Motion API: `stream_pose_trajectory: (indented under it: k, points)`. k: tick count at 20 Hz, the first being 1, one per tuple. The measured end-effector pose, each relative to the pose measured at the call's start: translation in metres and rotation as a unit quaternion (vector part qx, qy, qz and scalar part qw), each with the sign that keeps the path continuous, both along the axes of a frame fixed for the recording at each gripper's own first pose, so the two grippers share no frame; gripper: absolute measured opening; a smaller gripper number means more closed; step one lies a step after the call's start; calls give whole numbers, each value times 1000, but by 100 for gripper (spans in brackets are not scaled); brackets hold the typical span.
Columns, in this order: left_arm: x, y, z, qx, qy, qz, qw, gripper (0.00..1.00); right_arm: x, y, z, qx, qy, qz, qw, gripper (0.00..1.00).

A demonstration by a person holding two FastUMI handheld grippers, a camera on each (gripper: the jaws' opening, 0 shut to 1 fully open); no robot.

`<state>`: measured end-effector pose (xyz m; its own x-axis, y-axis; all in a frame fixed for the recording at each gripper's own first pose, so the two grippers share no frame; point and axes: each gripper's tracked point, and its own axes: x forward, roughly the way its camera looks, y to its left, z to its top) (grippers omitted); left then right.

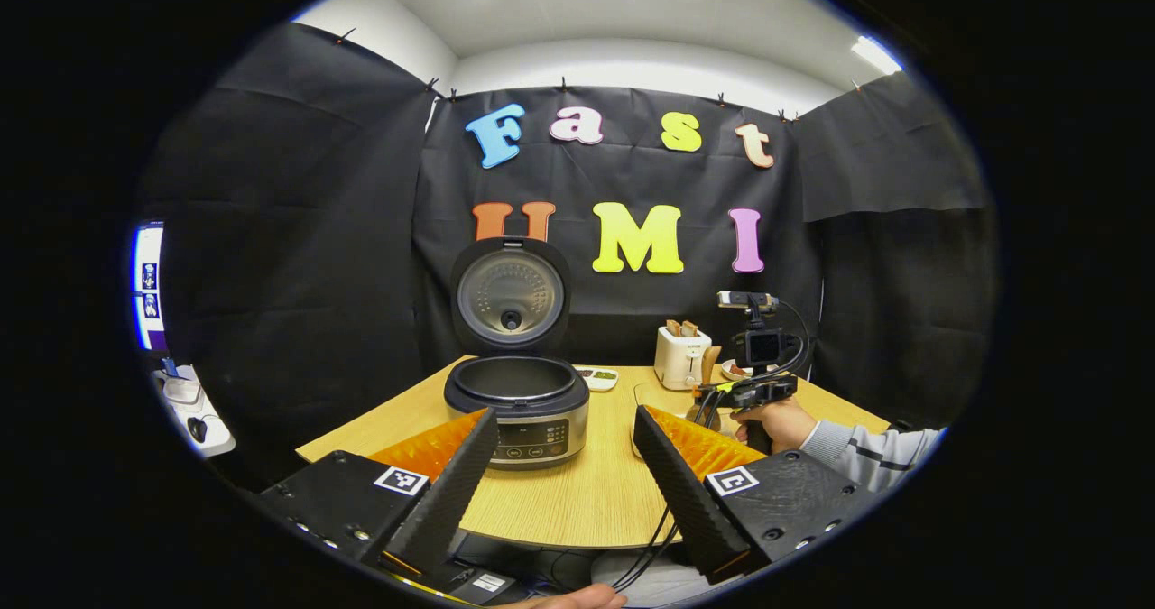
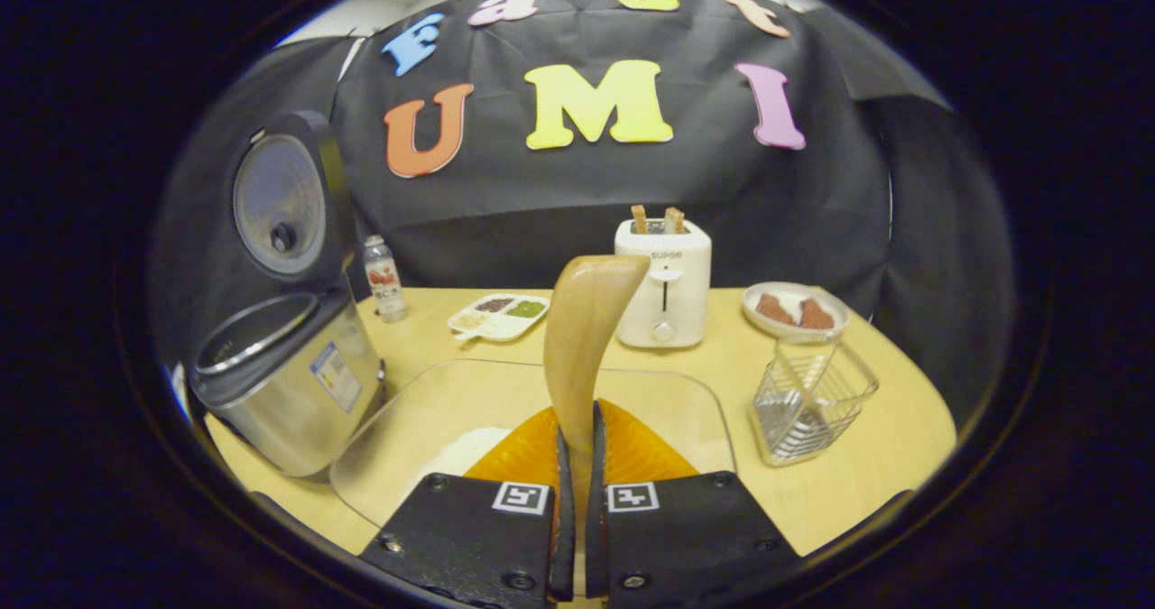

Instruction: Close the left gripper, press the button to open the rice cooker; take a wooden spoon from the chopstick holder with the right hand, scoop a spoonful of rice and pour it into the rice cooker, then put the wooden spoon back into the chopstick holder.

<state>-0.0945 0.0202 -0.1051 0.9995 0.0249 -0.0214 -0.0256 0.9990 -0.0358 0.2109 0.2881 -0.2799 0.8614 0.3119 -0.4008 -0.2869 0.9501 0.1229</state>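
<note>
- Rice cooker (image 1: 516, 410) stands open on the wooden table (image 1: 586, 492), its round lid (image 1: 511, 295) tipped straight up against the black cloth wall; the front panel's markings are too small to read.
- Only one word is legible, "SUPOR" on the white toaster (image 2: 663, 293), seen in the right gripper view; the small bottle (image 2: 383, 278) beside the cooker has a label I can't make out.
- Wooden spoon (image 2: 582, 338) is clamped between the right gripper (image 2: 577, 465) fingers, long axis upright, bowl end on top, over a clear tray (image 2: 424, 429) holding white rice (image 2: 465, 451).
- Chopstick holder (image 2: 809, 397), a wire basket, sits just right of the tray.
- Left gripper (image 1: 564, 438) hangs with fingers spread wide, holding nothing, before the cooker.
</note>
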Motion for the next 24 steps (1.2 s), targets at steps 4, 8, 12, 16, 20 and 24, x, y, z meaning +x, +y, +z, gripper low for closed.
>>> stream_pose_trajectory:
  k: [4,8,12,16,20,24]
  points:
    - [0,2,-4,-1,5,5,1000,96,-9,14,-1,16,8,1,1000,10]
    - [1,4,-11,-8,14,7,1000,96,-14,31,-3,32,9,13,999,10]
    - [-1,11,-10,-13,12,14,1000,97,-18,46,-2,84,32,26,996,10]
    - [-1,15,-15,-12,14,18,1000,96,-17,51,1,172,73,35,982,10]
    - [1,20,-18,-10,18,26,999,97,-16,52,4,220,97,31,970,10]
    - [1,19,-21,-7,23,23,999,97,-16,45,12,282,122,20,951,10]
